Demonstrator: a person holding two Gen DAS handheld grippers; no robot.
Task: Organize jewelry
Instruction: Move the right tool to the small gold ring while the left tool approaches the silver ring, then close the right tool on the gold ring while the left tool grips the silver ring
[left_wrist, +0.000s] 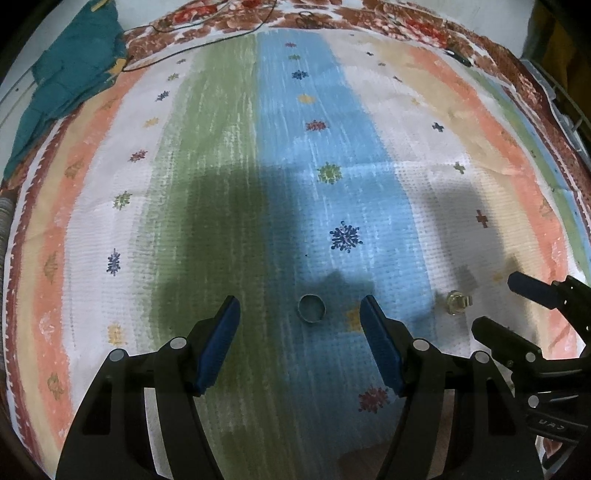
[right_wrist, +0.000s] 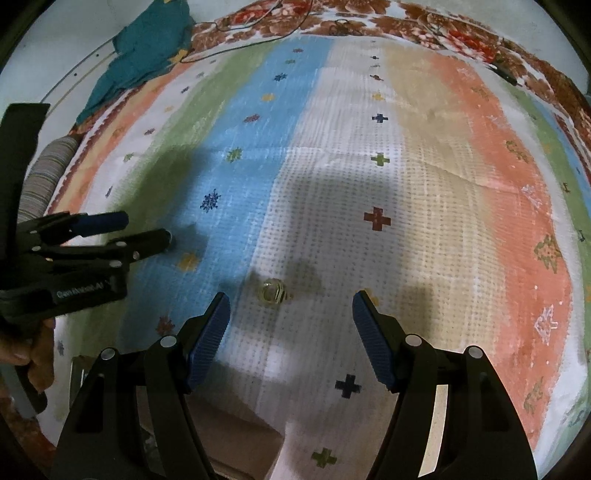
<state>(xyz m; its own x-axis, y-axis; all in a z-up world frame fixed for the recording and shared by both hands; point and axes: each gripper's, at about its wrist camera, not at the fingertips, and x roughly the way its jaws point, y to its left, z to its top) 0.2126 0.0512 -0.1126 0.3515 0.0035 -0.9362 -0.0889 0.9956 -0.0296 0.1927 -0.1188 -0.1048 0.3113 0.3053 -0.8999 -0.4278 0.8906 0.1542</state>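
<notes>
Two rings lying on striped cloth, near its front edge. Plain band ring on the blue stripe, right between the wide open fingers of left claw, touching neither. Gold ring on the white stripe, between the wide open fingers of right claw. Green cloth bunched at far left corner.
</notes>
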